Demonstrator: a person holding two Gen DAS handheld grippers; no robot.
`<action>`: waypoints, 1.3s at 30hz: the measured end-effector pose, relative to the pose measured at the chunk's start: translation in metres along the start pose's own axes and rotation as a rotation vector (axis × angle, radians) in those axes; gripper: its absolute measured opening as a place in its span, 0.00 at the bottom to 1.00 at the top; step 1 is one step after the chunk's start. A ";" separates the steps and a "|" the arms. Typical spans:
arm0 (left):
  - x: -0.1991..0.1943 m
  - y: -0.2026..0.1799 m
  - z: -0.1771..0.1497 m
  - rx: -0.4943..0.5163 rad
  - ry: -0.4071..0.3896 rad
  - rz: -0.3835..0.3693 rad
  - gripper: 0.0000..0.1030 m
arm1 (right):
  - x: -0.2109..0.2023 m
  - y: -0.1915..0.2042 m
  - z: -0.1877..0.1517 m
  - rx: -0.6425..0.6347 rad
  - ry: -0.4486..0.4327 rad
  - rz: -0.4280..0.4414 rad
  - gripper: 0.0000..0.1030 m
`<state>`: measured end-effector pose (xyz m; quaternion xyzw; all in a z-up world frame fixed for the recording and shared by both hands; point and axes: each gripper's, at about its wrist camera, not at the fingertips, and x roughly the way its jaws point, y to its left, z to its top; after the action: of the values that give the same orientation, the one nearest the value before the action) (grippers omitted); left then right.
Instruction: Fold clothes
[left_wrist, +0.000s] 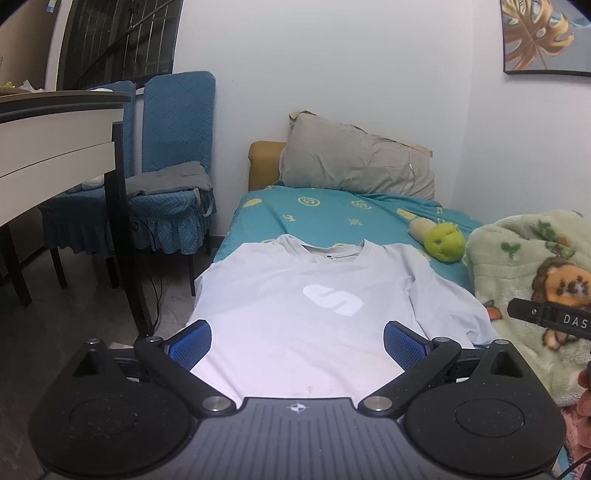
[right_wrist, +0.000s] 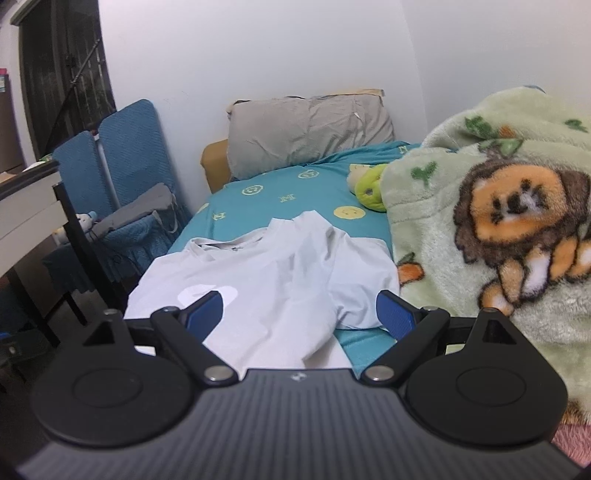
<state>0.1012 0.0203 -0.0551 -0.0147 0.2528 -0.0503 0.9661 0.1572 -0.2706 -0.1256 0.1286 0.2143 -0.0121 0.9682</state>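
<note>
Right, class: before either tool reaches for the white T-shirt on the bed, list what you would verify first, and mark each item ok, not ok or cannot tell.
1. Left tool open, nothing held: ok.
2. Right tool open, nothing held: ok.
3. T-shirt face up, collar away from the tools: ok.
4. Right sleeve flat: not ok, bunched.
5. Green plush toy off the shirt: ok.
6. Shirt's left edge fully on the bed: cannot tell.
</note>
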 end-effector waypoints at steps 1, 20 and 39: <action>0.000 -0.001 0.000 0.002 0.000 0.000 0.98 | -0.001 0.002 0.000 -0.004 -0.002 0.003 0.89; 0.002 -0.005 -0.007 -0.011 0.017 -0.012 0.98 | 0.036 -0.036 -0.013 0.188 0.070 -0.017 0.89; 0.009 -0.006 -0.008 -0.083 0.052 -0.051 0.98 | 0.097 -0.129 -0.042 0.860 0.088 0.047 0.78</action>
<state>0.1043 0.0134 -0.0665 -0.0597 0.2792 -0.0647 0.9562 0.2180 -0.3817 -0.2344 0.5255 0.2279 -0.0726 0.8165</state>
